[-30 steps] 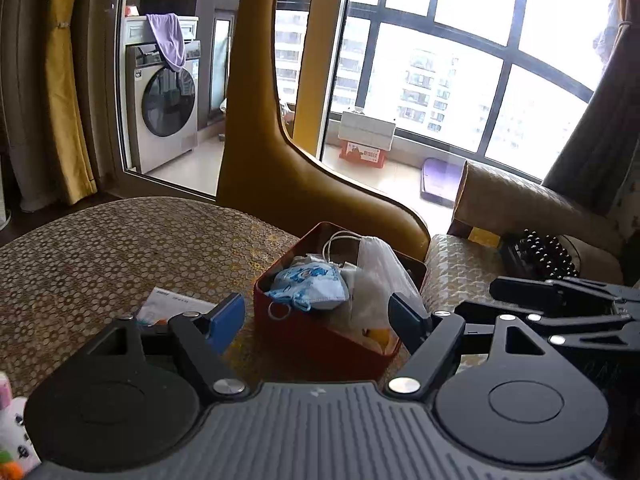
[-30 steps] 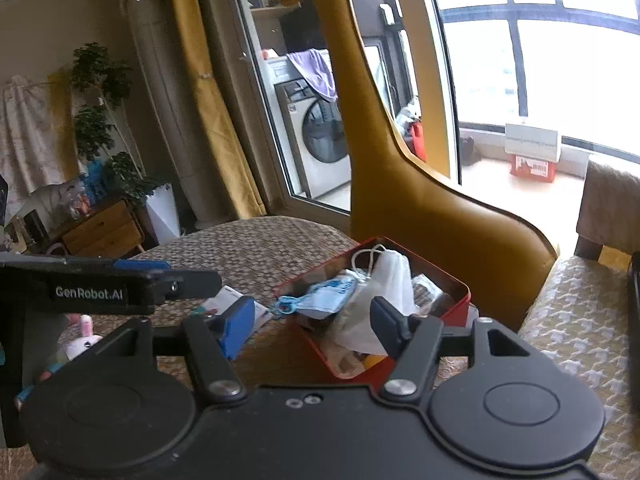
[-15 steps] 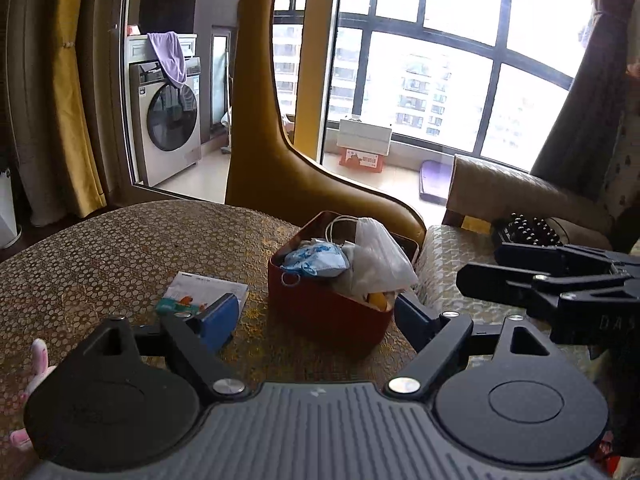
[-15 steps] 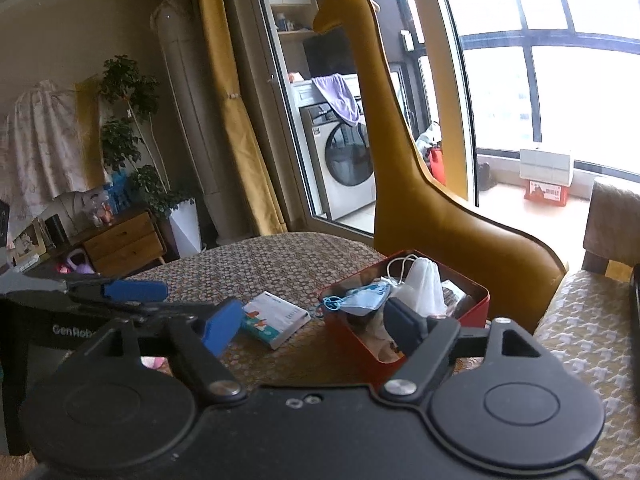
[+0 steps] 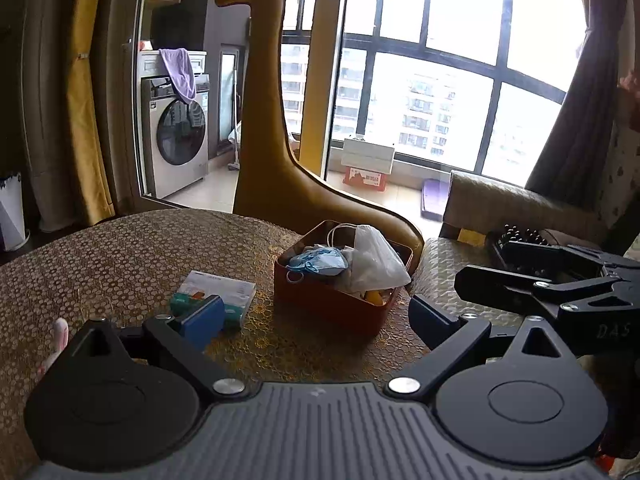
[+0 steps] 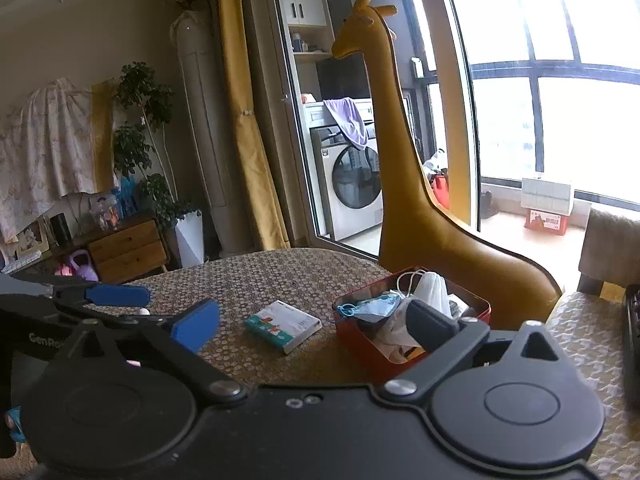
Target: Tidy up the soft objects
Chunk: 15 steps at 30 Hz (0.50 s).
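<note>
Left gripper [image 5: 316, 318], black with blue pads, jaws spread wide and opening, nothing between them; hovers over the round table with gold honeycomb-pattern cloth [image 5: 120, 248]. Right gripper [image 6: 316, 324], same build, jaws also wide apart and opening, empty. Red rectangular metal tin [image 5: 340, 304] sits on the table near its far edge, just ahead of both grippers, stuffed with soft items: crumpled blue face mask [image 5: 318, 262] on the left side, white mask with ear loops [image 5: 374, 256] sticking up on the right, other bits underneath, unclear. White-and-teal flat tissue pack [image 6: 284, 324] lies on the cloth just left of the tin, not touching it. Small pink-and-white plush toy [image 5: 58, 338] at the table's near left, partly hidden behind the left gripper. Tall yellow leather giraffe figure [image 6: 400, 160] stands behind the table; washing machine with purple cloth [image 6: 348, 120] draped over it further back.
</note>
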Available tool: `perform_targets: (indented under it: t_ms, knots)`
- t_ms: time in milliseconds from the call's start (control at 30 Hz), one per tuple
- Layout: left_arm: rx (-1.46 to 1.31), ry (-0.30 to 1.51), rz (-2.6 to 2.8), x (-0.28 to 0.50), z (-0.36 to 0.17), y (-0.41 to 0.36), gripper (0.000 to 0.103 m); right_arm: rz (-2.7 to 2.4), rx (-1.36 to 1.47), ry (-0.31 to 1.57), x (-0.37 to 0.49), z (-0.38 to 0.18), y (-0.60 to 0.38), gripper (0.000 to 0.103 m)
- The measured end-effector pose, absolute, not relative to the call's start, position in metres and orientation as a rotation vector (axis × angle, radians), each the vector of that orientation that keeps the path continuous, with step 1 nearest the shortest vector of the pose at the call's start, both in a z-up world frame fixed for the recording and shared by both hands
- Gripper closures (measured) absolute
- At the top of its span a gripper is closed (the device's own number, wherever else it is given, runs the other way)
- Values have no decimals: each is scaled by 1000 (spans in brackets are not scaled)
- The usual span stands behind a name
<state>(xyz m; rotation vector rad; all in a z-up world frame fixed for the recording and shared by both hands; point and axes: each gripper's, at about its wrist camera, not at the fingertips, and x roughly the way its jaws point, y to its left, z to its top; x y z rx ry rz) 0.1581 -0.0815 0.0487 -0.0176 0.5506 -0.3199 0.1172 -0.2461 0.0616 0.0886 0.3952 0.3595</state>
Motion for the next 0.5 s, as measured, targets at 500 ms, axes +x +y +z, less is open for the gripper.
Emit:
perform_targets:
  t_ms: [500]
  knots:
    - [-31, 570, -251, 133, 36, -62, 4, 366, 124, 395, 97, 53, -241, 0]
